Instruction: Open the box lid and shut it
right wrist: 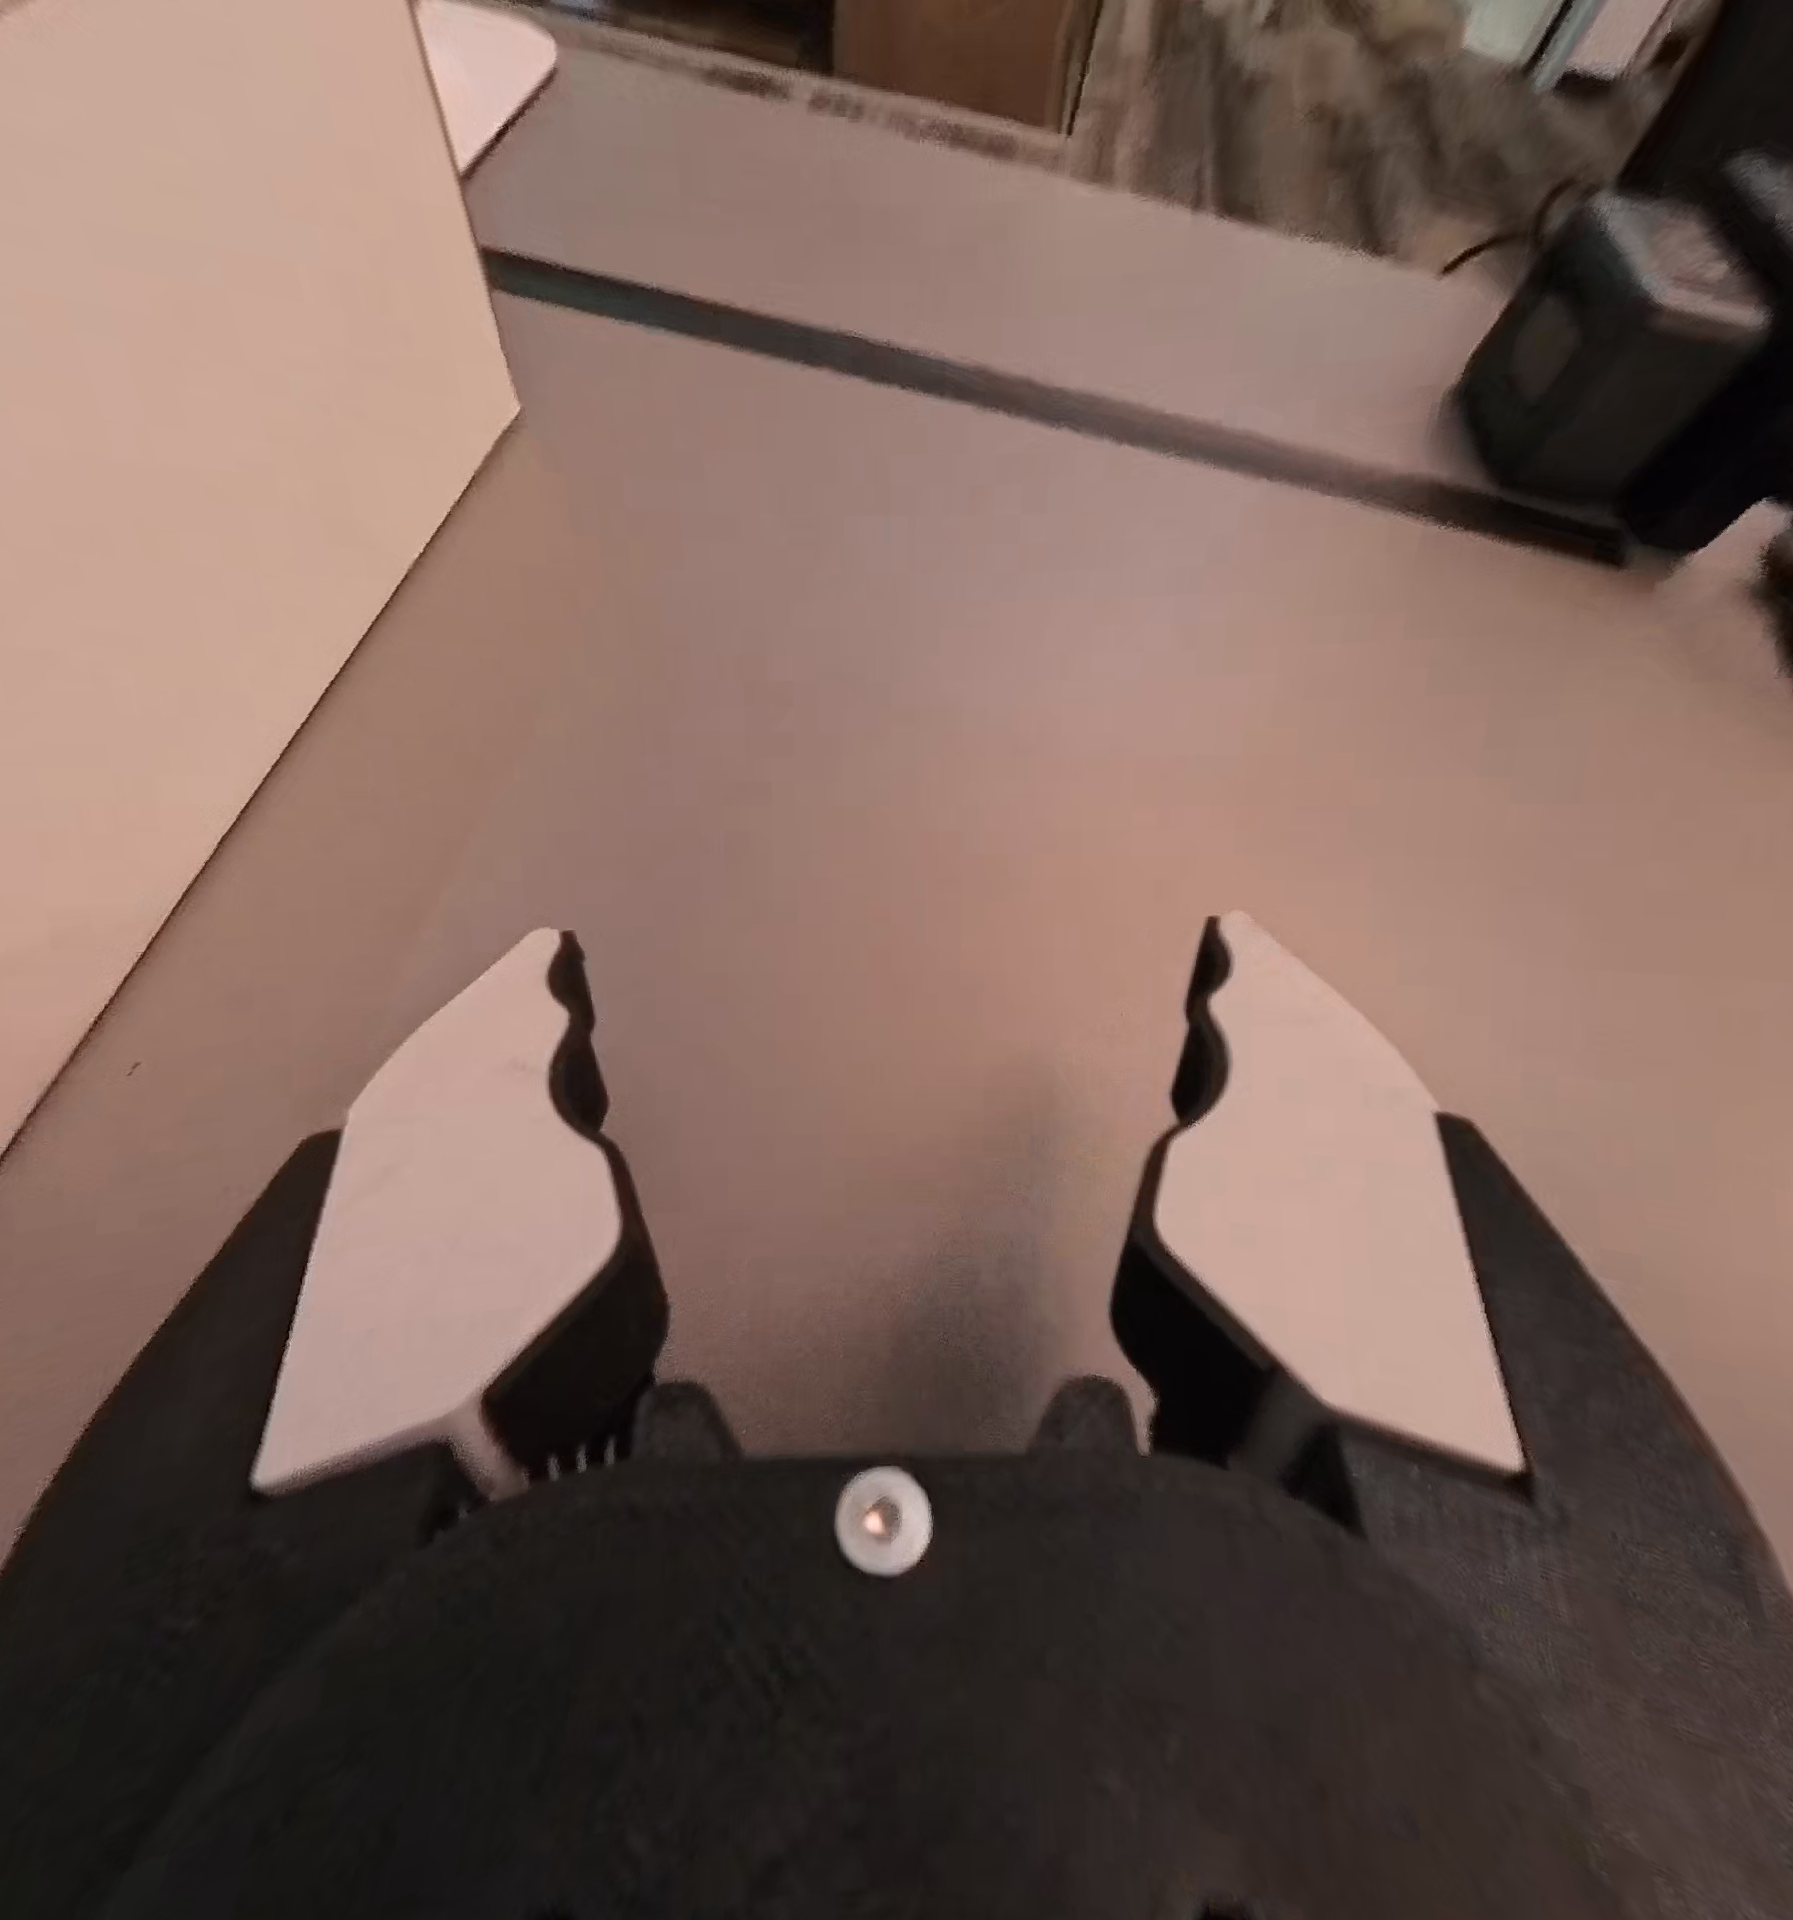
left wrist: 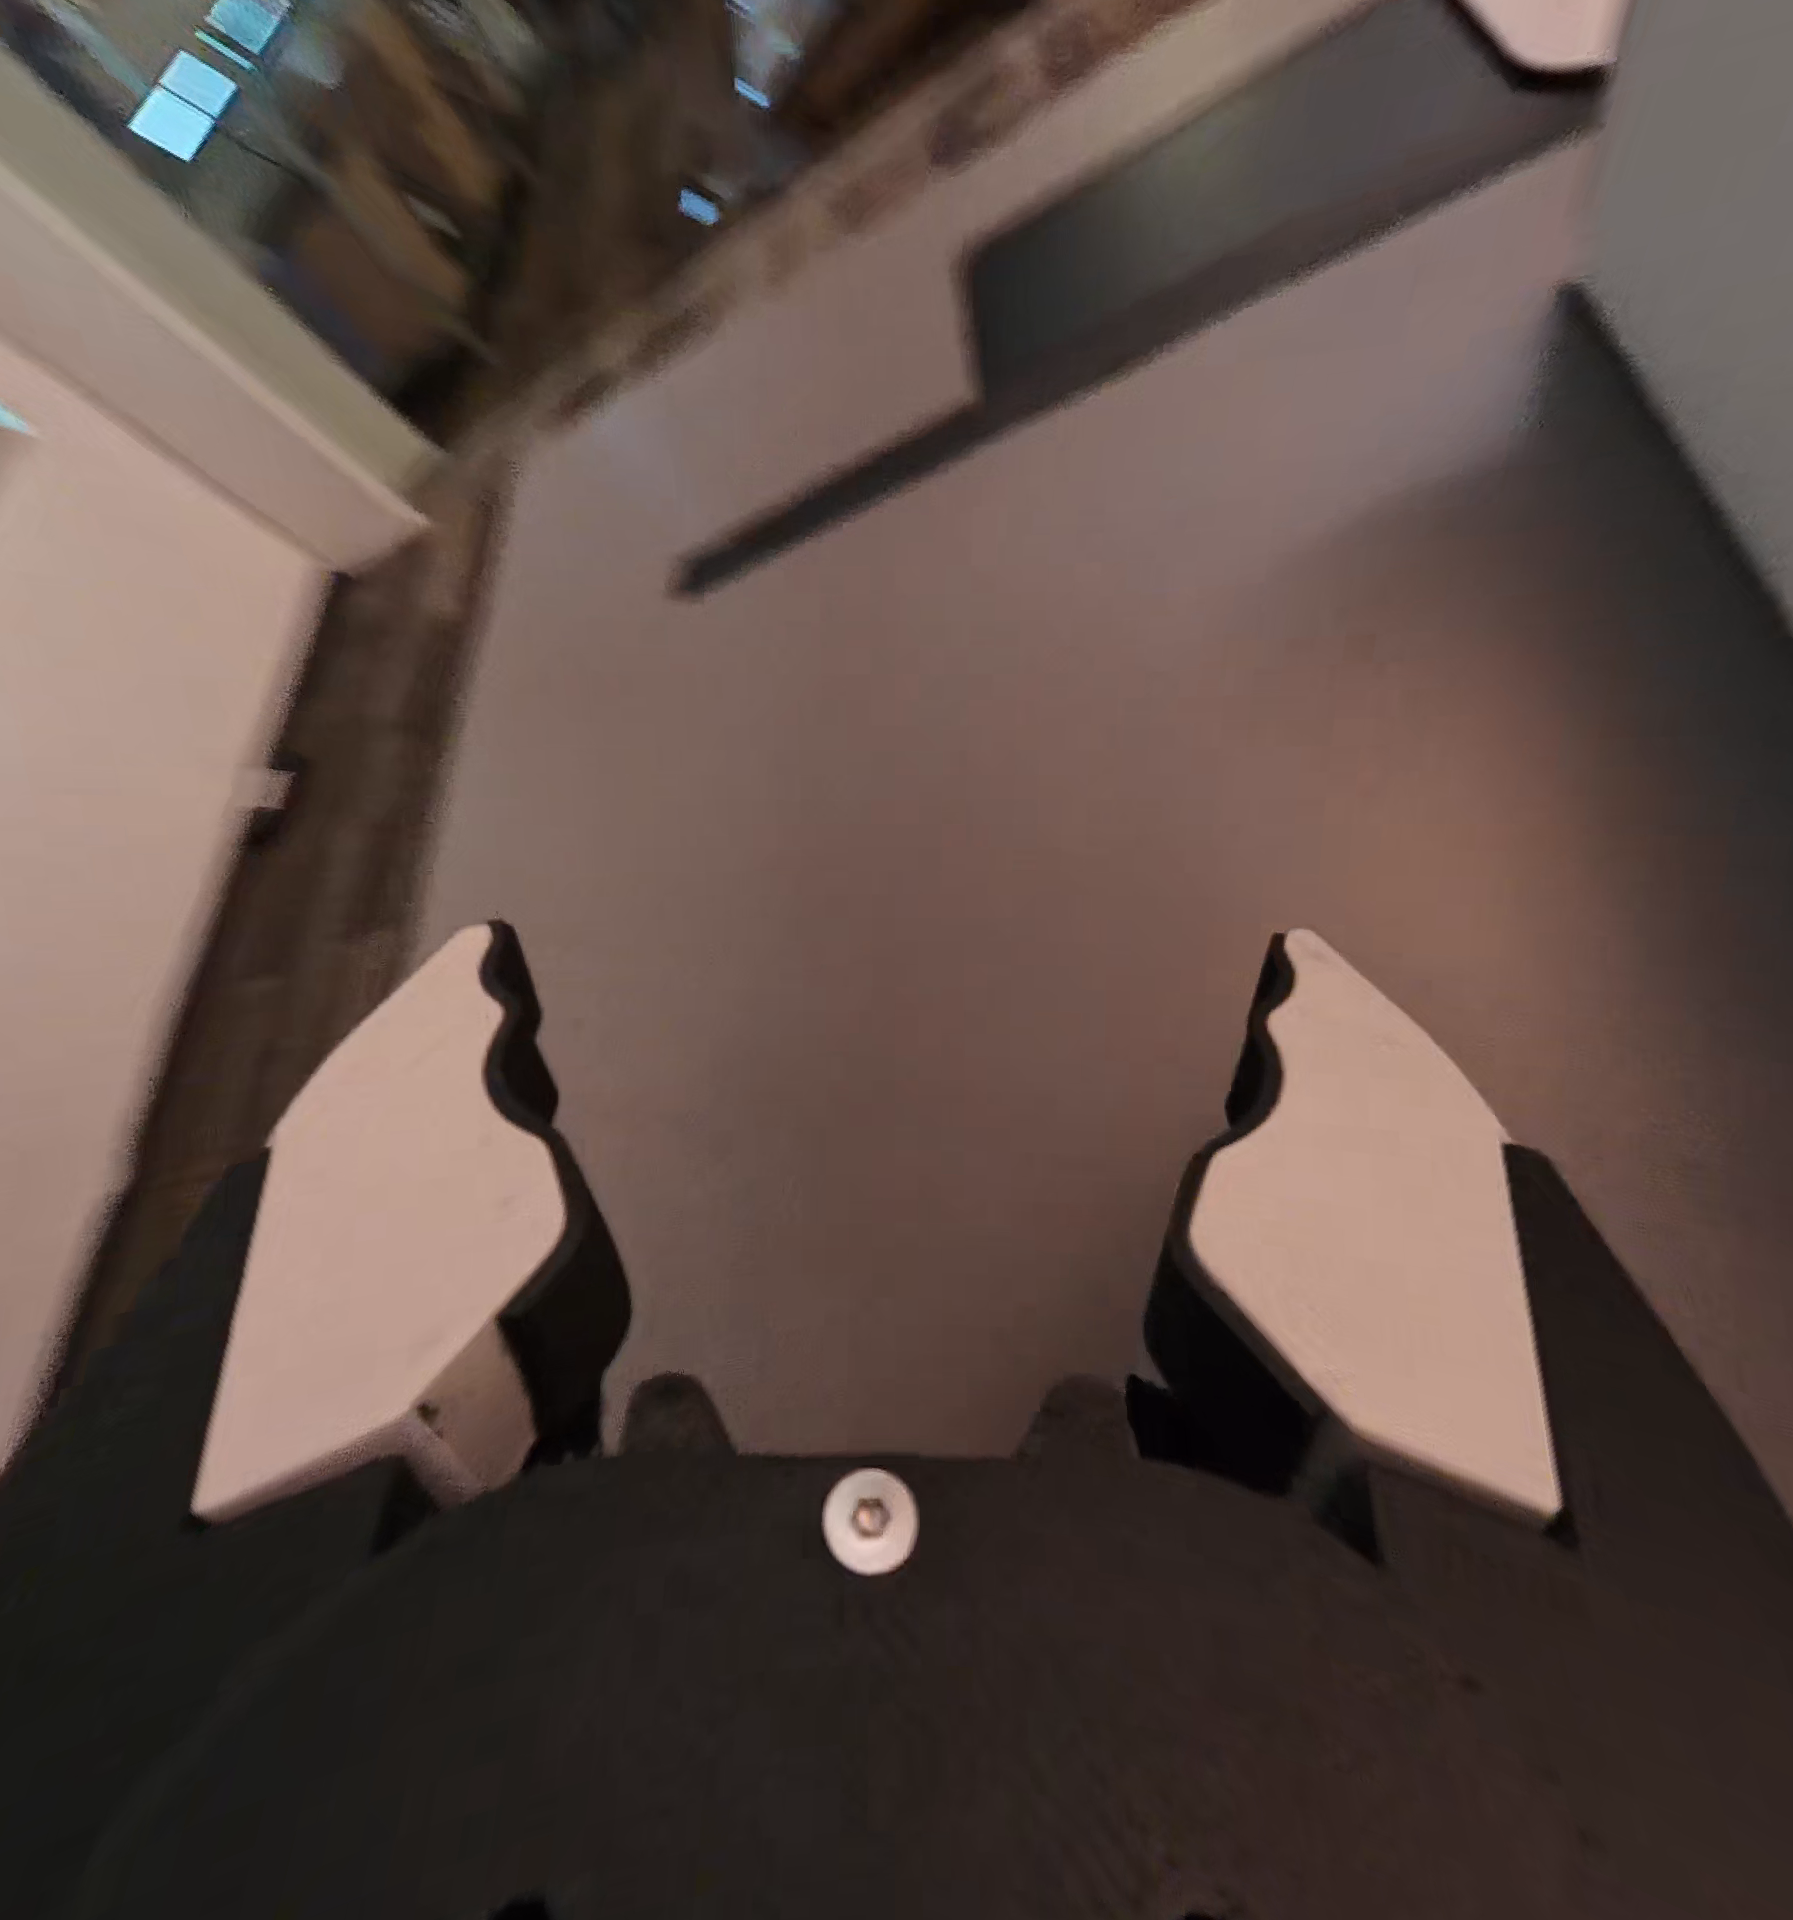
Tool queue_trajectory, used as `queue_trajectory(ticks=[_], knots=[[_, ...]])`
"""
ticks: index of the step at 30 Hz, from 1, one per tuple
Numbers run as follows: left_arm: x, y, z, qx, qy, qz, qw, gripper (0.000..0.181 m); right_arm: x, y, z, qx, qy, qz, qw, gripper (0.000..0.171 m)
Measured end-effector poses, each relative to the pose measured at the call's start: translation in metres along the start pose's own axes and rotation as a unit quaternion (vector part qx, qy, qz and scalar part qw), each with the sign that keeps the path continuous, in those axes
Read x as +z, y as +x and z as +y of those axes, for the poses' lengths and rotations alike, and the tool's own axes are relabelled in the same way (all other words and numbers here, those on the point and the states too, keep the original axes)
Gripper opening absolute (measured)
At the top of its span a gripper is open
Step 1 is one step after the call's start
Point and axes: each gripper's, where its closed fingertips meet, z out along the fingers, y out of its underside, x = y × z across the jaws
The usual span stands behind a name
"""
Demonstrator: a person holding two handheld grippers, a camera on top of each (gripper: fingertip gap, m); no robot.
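A: What fills the scene?
B: A plain grey tabletop (right wrist: 871, 675), then the box (right wrist: 175, 499): a big pale, smooth-sided block at the left in the right wrist view, resting on it, lid not discernible.
A: And the grippers?
B: Left gripper (left wrist: 892, 997) spread wide, holding nothing; right gripper (right wrist: 887, 987) likewise spread over bare tabletop, right of the box.

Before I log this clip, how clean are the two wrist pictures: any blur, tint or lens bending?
Left wrist view: background streaked by motion blur, left gripper sharp, warm pinkish tint on the table. Right wrist view: far edge and the dark chair smeared, right gripper crisp, white box clear. Both show wide-angle bending at the edges.
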Motion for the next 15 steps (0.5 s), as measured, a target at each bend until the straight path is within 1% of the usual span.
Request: queue_trajectory(ticks=[2, 3, 5, 9, 12, 14, 15], knots=[[-0.014, -0.021, -0.010, 0.020, 0.034, -0.069, 0.997, 0.126, -0.011, 0.011, -0.012, -0.012, 0.041, 0.039, 0.998, 0.109], [-0.020, -0.027, -0.014, 0.024, 0.050, -0.089, 0.994, 0.124, -0.016, 0.014, -0.018, -0.015, 0.061, 0.055, 0.997, 0.109], [-0.026, -0.032, -0.018, 0.021, 0.068, -0.104, 0.992, 0.119, -0.026, 0.021, -0.026, -0.024, 0.095, 0.087, 0.991, 0.109], [-0.026, -0.033, -0.017, -0.003, 0.069, -0.089, 0.994, 0.122, -0.037, 0.031, -0.034, -0.045, 0.131, 0.134, 0.981, 0.109], [-0.028, -0.032, -0.021, -0.011, 0.082, -0.075, 0.994, 0.124, -0.036, 0.032, -0.035, -0.038, 0.134, 0.132, 0.981, 0.109], [-0.032, -0.028, -0.027, -0.031, 0.097, -0.048, 0.994, 0.123, -0.036, 0.035, -0.038, -0.032, 0.140, 0.130, 0.981, 0.109], [-0.035, -0.025, -0.031, -0.052, 0.108, -0.021, 0.993, 0.122, -0.039, 0.037, -0.043, -0.029, 0.150, 0.131, 0.980, 0.109]])
